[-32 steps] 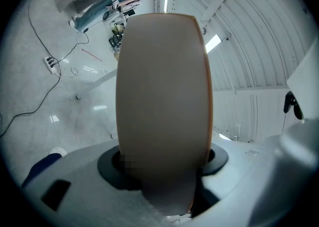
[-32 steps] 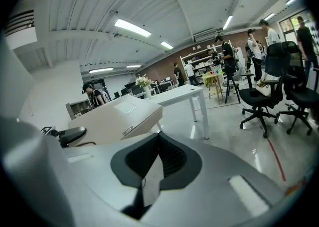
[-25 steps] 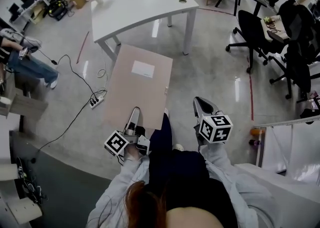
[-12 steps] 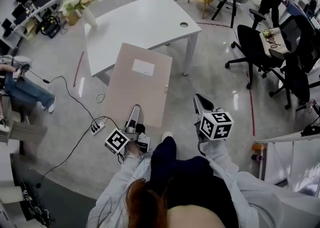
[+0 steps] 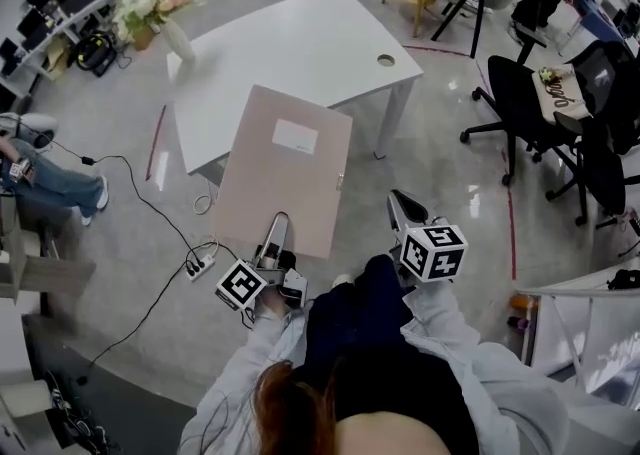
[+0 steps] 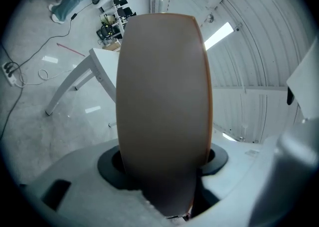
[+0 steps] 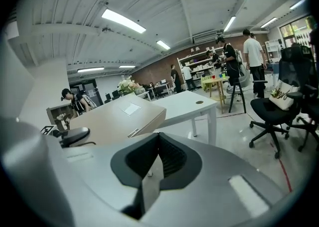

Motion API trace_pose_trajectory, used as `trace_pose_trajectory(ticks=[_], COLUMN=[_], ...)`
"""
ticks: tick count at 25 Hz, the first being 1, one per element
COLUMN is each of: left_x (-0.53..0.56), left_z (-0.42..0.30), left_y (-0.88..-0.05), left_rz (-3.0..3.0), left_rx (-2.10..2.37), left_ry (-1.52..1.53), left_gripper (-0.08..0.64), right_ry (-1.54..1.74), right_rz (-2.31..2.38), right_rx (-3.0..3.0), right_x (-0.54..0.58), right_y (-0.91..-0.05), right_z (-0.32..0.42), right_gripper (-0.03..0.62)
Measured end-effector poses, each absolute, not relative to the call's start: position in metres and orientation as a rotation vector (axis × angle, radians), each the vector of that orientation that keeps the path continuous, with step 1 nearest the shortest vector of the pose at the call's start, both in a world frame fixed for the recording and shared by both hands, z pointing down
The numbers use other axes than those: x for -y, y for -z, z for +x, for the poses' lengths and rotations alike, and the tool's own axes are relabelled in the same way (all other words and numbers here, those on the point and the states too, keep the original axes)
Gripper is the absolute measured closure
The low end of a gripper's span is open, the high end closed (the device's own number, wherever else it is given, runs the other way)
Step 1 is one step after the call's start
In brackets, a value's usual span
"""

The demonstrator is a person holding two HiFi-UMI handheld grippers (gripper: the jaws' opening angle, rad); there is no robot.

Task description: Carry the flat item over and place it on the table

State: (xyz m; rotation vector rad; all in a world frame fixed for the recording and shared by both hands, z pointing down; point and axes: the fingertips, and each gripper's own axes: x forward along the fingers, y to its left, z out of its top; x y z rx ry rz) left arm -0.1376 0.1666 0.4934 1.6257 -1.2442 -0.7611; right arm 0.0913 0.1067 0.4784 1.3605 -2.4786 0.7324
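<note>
The left gripper [image 5: 275,241] is closed tight on the near edge of the big flat light-brown board with a white sticker [image 5: 285,168]. It holds the board only at that one edge. The rest of the board sticks out far in front of the gripper, up in the air over the grey floor [image 5: 440,158]. The board's far end reaches to the near side of the white bench [image 5: 300,43]. It is not lying on the bench yet.

The right gripper [image 5: 404,211] is to the right of the board and does not touch it. It is closed, with nothing in it.

Here is what could go wrong, I think. The board is big and only one small spot is pinched, so it could tip to one side or slip out and fall. Its far end could bump the bench's edge if it comes in too low. A white vase with flowers [image 5: 165,21] stands on the far left corner of the bench, and a sliding board could knock it over. A black cable and a white plug strip [image 5: 197,265] lie on the floor at the left, and a foot could catch on them.
</note>
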Motion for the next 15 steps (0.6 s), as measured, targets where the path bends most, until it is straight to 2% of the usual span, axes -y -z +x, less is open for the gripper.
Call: trace_pose_trajectory(ticks=[7,15], left_x=[-0.124,-0.001], left_z=[-0.141,-0.141], left_y=[-0.509,-0.501], left_rz=[1.587,1.583], left_rx=[1.252,1.264], left_ry=[0.765,0.813], left_gripper=[0.285,0.285], right_ry=[-0.772,-0.777], right_rz=[1.316,1.277], right_rx=[2.476,2.518], right_x=[-0.06,0.069], right_y=[-0.496,-0.492], right_z=[0.083,0.079], right_gripper=[0.581,0.581])
